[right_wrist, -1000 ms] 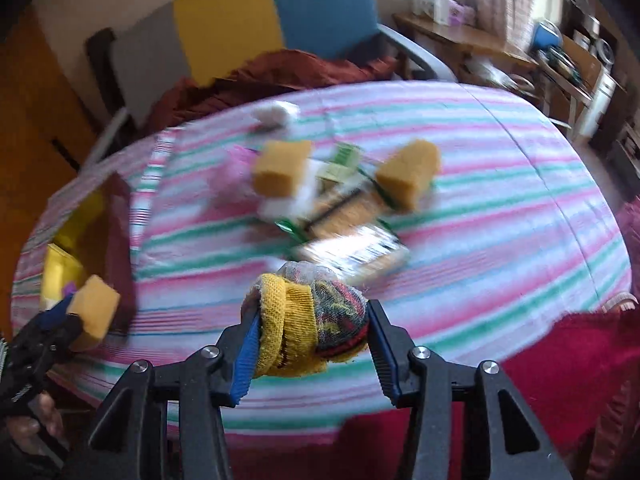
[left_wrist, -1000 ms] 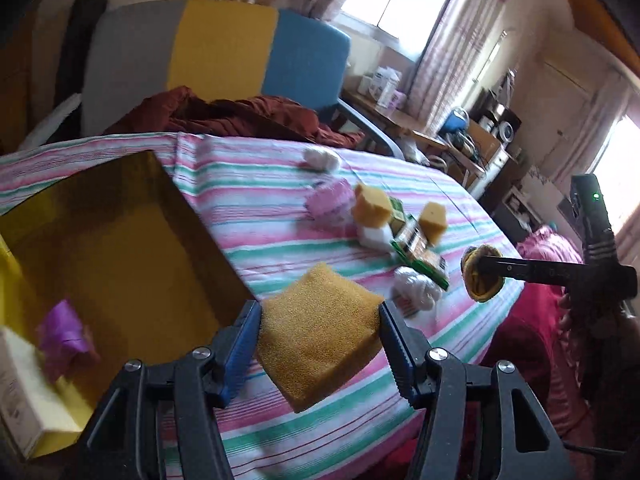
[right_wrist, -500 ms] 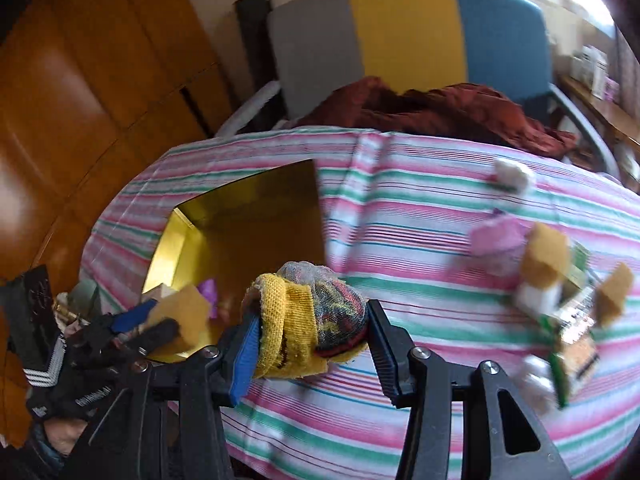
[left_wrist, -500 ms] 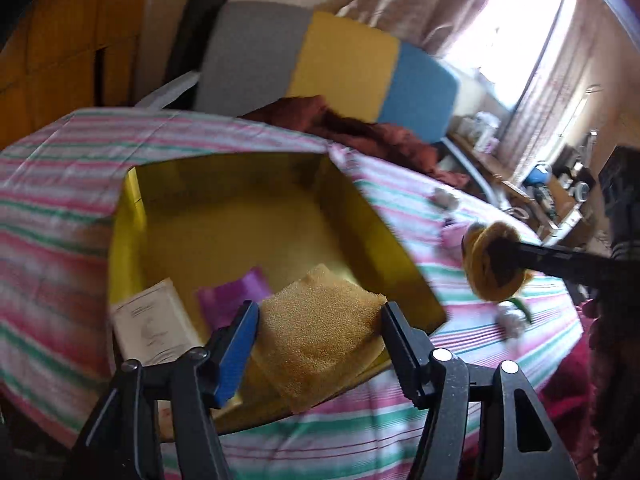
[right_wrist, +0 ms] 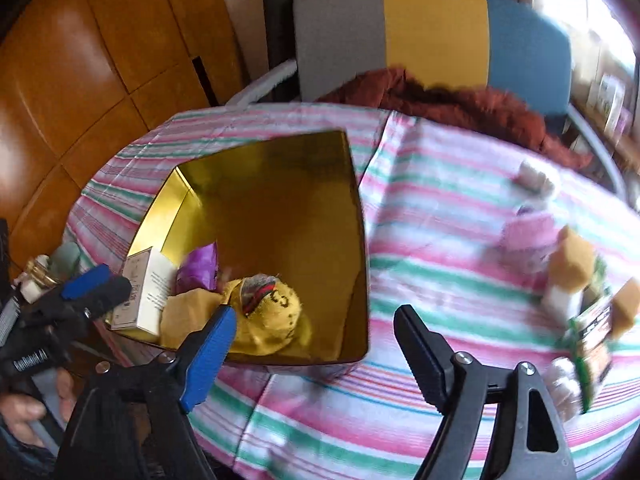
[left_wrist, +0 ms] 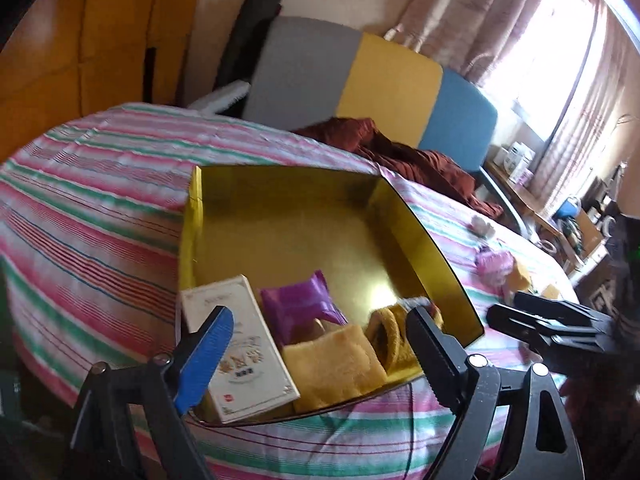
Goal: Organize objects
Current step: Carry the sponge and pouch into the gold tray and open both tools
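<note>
At this moment both of my grippers stood over the near end of the gold box (left_wrist: 288,216), which lay on the striped tablecloth (left_wrist: 100,184). The jaws of my left gripper (left_wrist: 320,344) were opening; they stood wide apart and nothing was pinched between them. The yellow sponge (left_wrist: 336,364) lay below them inside the box, at its near wall and free of both pads. Just beside the sponge on the left was a white carton (left_wrist: 240,344), tilted against the box edge, and behind the sponge I saw a purple packet (left_wrist: 300,304). On the right of the sponge lay the knitted yellow bundle (left_wrist: 394,336), touching it.

The jaws of my right gripper (right_wrist: 310,344) were opening too, spread wide with nothing held. In the right wrist view the knitted bundle (right_wrist: 268,312) rested on the box floor, partly behind the blue pad (right_wrist: 208,356), and it did not touch the black finger on the other side. My left gripper (right_wrist: 96,286) showed at the left edge of this view, with a hand (right_wrist: 36,412) under it.

Well apart from the box, on the right part of the cloth, other things waited: a pink object (right_wrist: 528,232), two more sponge blocks (right_wrist: 572,264) and a green packet (right_wrist: 592,332), all blurred. Behind the table stood a chair (right_wrist: 432,32) with grey, yellow and blue panels, and a dark red cloth (right_wrist: 452,104) lay on it.
</note>
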`<state>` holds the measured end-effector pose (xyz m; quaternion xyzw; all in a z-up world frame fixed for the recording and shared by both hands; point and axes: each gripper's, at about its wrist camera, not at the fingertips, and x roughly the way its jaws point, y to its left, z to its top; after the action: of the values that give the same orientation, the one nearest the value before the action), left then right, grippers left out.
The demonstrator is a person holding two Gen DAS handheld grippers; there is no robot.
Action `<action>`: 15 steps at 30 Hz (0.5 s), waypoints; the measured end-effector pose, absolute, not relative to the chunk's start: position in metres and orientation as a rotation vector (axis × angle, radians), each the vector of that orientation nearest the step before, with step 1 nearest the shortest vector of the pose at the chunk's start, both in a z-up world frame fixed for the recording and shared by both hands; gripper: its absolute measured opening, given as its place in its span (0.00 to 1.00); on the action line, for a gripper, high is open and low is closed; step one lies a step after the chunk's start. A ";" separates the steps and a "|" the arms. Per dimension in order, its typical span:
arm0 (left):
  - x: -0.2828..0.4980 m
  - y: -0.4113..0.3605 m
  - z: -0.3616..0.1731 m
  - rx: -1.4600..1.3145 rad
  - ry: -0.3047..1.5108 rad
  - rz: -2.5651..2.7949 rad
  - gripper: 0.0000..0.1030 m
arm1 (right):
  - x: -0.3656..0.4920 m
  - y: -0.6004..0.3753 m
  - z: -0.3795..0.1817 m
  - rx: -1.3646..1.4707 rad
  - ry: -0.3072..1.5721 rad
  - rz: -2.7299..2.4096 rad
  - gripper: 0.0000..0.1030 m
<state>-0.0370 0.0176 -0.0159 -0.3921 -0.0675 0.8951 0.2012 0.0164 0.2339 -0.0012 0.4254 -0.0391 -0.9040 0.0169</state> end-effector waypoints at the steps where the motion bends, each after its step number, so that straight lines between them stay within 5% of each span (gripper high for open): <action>1: -0.034 0.018 -0.012 -1.076 -0.179 2.527 0.91 | 0.023 0.231 0.005 1.251 -0.058 -2.880 0.80; 7: -0.020 0.023 0.005 -0.959 -0.093 2.648 0.97 | 0.045 0.214 0.015 1.003 0.197 -3.112 0.86; 15: -0.011 0.029 0.007 -0.936 -0.003 2.706 0.97 | 0.036 0.220 -0.012 1.206 -0.024 -2.954 0.86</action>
<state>-0.0114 0.0289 0.0067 -0.3237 -0.0010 0.9359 0.1386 0.0360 0.2198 -0.0116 0.3778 -0.0074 -0.9255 -0.0246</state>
